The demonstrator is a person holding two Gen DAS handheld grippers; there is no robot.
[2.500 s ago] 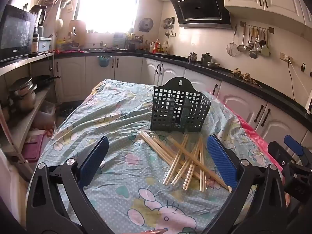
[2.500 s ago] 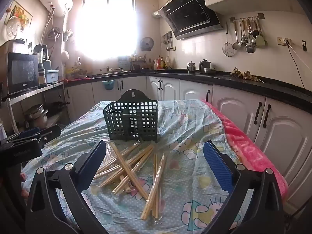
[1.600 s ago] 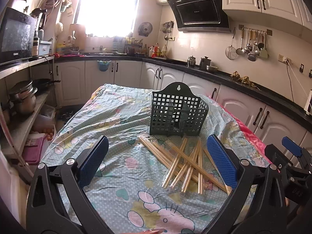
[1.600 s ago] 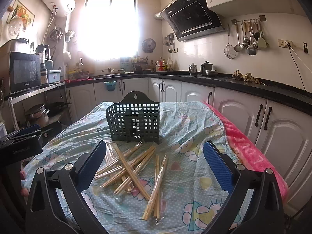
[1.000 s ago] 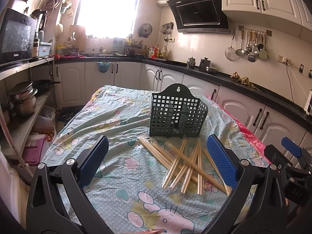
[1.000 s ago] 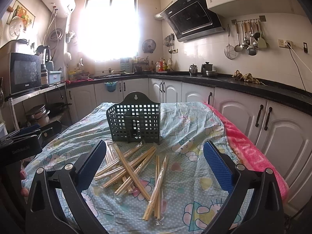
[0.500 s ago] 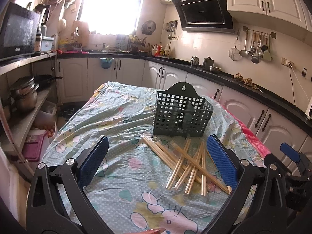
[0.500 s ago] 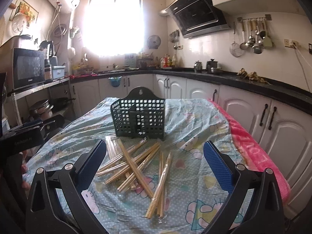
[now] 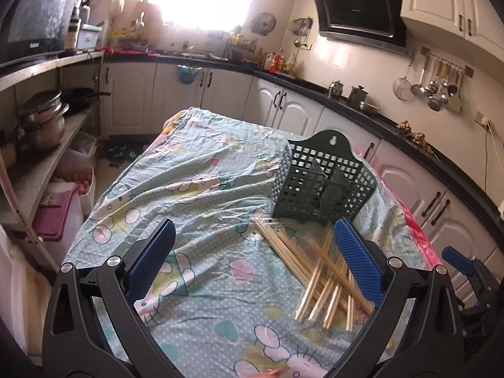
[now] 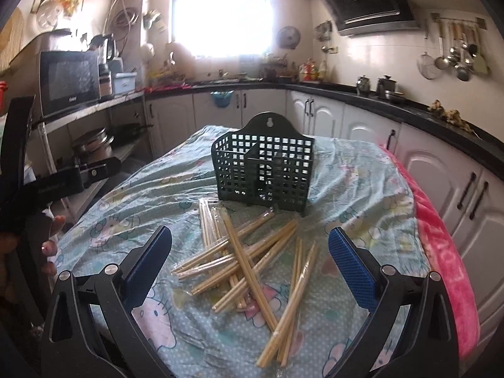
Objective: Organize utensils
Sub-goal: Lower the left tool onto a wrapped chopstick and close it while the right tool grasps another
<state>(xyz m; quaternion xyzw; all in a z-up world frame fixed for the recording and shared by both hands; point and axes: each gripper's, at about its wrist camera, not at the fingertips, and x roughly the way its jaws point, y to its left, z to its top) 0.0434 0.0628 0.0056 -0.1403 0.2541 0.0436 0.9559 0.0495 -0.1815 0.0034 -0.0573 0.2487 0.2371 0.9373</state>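
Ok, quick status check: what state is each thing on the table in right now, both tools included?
left tool: open, holding nothing, above the cloth.
right tool: open, holding nothing, above the pile.
chopsticks: loose crossed pile, flat on the cloth, some in clear wrappers.
basket: upright behind the pile, looks empty.
tablecloth: wrinkled, covers the table.

Left wrist: looking forward from the table's left.
Right wrist: facing forward, nearer.
Shared: basket (image 9: 324, 186), chopsticks (image 10: 245, 261).

Microwave (image 10: 69, 83), range hood (image 9: 356, 9), hanging ladles (image 9: 438, 83)
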